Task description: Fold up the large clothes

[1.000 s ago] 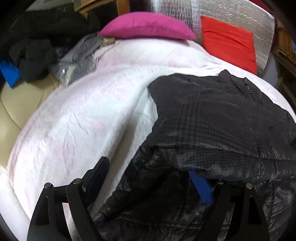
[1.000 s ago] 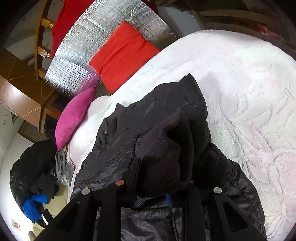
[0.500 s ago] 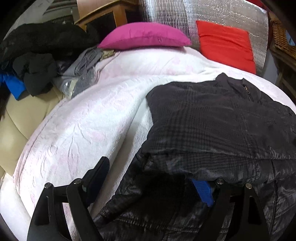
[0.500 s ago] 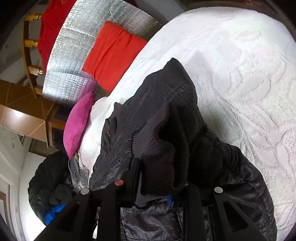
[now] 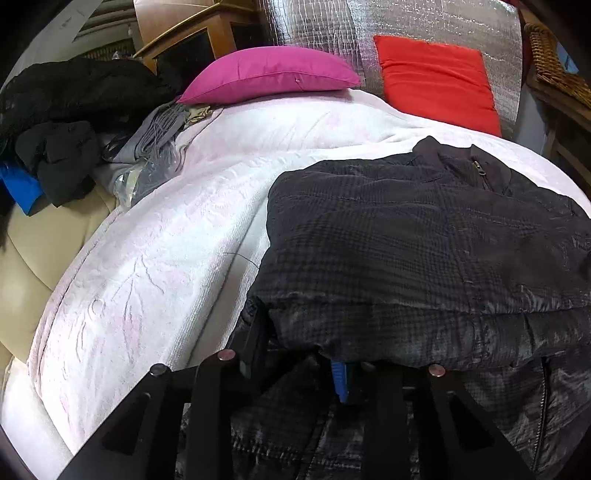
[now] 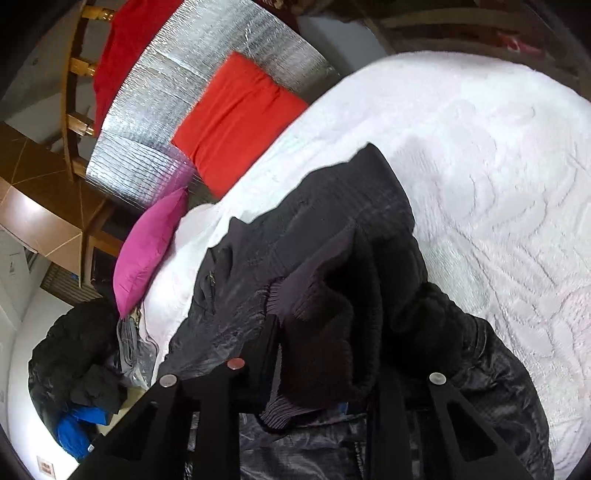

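A large dark checked jacket (image 5: 424, 251) lies on the white bedspread (image 5: 155, 280), its collar and zip toward the far end. My left gripper (image 5: 295, 369) is shut on the jacket's near left hem, which is folded over. In the right wrist view the jacket (image 6: 295, 258) bunches up in front of the camera. My right gripper (image 6: 321, 369) is shut on its ribbed cuff and sleeve (image 6: 325, 325), held up over the jacket body.
A magenta pillow (image 5: 269, 74) and a red cushion (image 5: 436, 77) lean on a silver foil panel (image 5: 424, 18) at the head. A pile of dark and grey clothes (image 5: 66, 122) lies at the left edge. Wicker furniture (image 5: 557, 62) stands at right.
My left gripper's jaws have closed onto the jacket's hem; they stood wide apart before. My right gripper has tilted a little while holding the sleeve.
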`<state>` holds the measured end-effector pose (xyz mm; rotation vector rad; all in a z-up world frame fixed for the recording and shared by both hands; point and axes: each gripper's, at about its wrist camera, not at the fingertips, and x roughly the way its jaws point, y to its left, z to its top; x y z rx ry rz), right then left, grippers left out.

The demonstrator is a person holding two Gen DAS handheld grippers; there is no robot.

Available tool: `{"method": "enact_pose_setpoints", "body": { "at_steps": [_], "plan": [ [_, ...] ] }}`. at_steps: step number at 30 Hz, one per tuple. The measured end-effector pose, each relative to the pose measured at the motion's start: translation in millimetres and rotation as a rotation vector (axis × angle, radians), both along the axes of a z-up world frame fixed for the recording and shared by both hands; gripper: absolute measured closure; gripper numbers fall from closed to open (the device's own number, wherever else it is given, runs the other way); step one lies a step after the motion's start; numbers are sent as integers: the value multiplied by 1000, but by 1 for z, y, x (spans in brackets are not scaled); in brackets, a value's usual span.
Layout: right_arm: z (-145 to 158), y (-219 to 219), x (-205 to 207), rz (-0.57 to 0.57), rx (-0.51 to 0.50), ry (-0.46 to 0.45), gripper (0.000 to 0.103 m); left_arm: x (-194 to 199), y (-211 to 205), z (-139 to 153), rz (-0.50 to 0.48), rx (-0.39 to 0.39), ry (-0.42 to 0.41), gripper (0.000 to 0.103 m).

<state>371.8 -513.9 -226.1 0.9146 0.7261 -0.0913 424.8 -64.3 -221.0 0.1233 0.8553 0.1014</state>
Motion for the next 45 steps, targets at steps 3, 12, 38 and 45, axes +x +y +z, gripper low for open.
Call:
{"method": "enact_pose_setpoints", "body": {
  "at_steps": [3,12,38,45],
  "plan": [
    [9,4,-2,3,-19,-32,76,-1,1,2,1,3,-6,77],
    [32,21,-7,40,-63,-122,76,-3,6,6,7,-9,-20,83],
    [-5,-20,-17,42,42,123,77,-42,-11,20,-358,-140,105,25],
    [23,-30,-37,-78,-114,105,51,-41,2,51,-300,-191,-102,20]
  ]
}}
